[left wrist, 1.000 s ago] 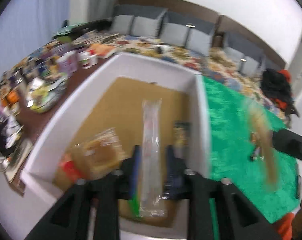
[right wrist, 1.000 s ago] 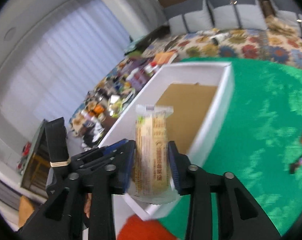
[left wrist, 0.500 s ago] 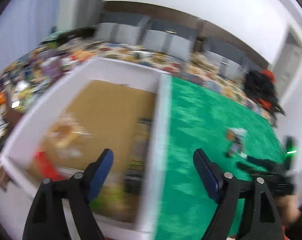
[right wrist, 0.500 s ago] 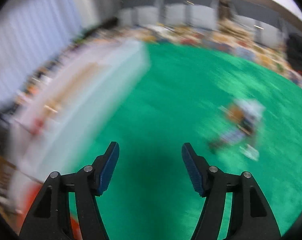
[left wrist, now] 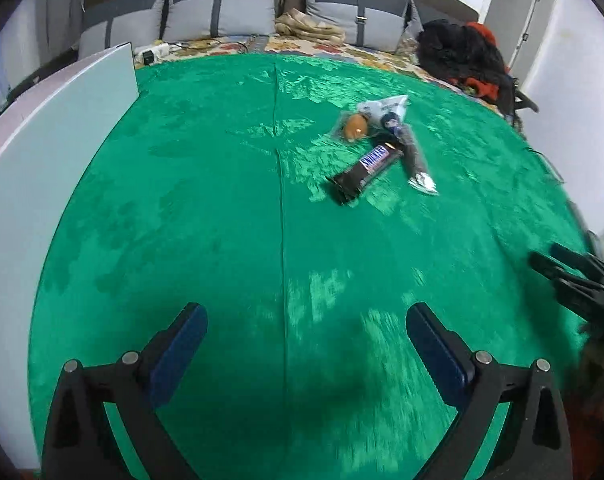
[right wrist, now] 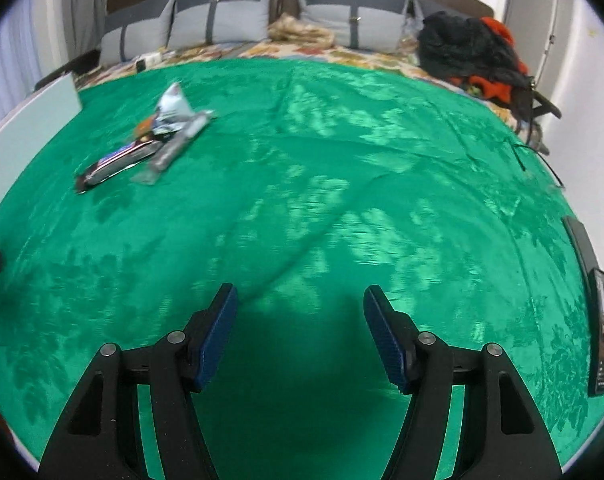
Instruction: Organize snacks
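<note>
Left tool (left wrist: 305,344): lower centre of its frame, tilted down over the green velvety cloth (left wrist: 222,220); blue pads spread very wide after just opening, nothing between them.
Right tool (right wrist: 298,330): lower centre of its own frame, also pitched down; pads moderately apart, empty.
Snack pile: dark brown chocolate bar in a glossy wrapper (left wrist: 365,170) lies upper right of centre in the left view, touching a long clear-wrapped stick (left wrist: 411,152), a round tan pastry in clear film (left wrist: 355,126) and a crinkled silver packet (left wrist: 383,106).
White box wall (left wrist: 58,132): far left edge.
Risk, snagging: overlapping wrappers may drag neighbours along.
Risk, slipping: glossy film may slide from the pads.
Risk, collision: both tools heading for one pile could clash.
</note>
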The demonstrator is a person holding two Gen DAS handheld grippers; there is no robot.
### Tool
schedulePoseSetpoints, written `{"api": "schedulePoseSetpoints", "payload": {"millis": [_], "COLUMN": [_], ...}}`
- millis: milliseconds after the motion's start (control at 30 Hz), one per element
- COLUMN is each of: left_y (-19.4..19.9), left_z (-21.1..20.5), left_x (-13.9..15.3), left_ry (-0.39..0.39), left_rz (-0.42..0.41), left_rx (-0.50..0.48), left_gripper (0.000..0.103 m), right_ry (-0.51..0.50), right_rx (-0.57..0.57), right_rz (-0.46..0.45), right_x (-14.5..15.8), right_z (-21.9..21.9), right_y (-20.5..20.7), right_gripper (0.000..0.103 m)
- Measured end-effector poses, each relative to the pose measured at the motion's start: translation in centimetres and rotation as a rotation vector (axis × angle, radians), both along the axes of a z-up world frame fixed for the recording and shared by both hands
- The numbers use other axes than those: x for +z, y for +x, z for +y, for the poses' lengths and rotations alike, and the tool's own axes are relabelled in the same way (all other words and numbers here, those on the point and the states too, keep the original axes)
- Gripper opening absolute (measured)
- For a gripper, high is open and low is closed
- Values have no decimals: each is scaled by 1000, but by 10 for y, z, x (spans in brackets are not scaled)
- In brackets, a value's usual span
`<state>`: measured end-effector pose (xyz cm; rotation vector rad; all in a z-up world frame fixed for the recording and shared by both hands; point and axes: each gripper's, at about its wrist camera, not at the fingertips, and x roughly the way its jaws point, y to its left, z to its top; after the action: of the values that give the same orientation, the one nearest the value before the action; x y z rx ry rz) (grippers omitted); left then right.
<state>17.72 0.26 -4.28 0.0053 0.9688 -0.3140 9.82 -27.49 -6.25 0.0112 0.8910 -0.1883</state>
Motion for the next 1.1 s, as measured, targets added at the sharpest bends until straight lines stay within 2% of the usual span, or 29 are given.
{"api": "schedulePoseSetpoints", "payload": {"millis": [233, 367, 567, 1100], "left_y": [46, 64, 74, 74], "left_z": [-14, -13, -12, -12], "left_x": [-26, -29, -30, -30], "left_ry": [129, 127, 121, 122], "left_rz": [-6, -17, -38, -38], "left_rx": [28, 29, 42, 42], "left_gripper": [99, 103, 103, 103], "right_ry": [19, 52, 55, 55], "right_rx": [-25, -46, -62, -62], "right_rz": [-9, 0, 6, 6], "right_x": [-4, -6, -7, -8], "right_z": [-18, -29, -30, -30], "right_y": [2, 5, 5, 5], "right_gripper": [68, 74, 79, 80]}}
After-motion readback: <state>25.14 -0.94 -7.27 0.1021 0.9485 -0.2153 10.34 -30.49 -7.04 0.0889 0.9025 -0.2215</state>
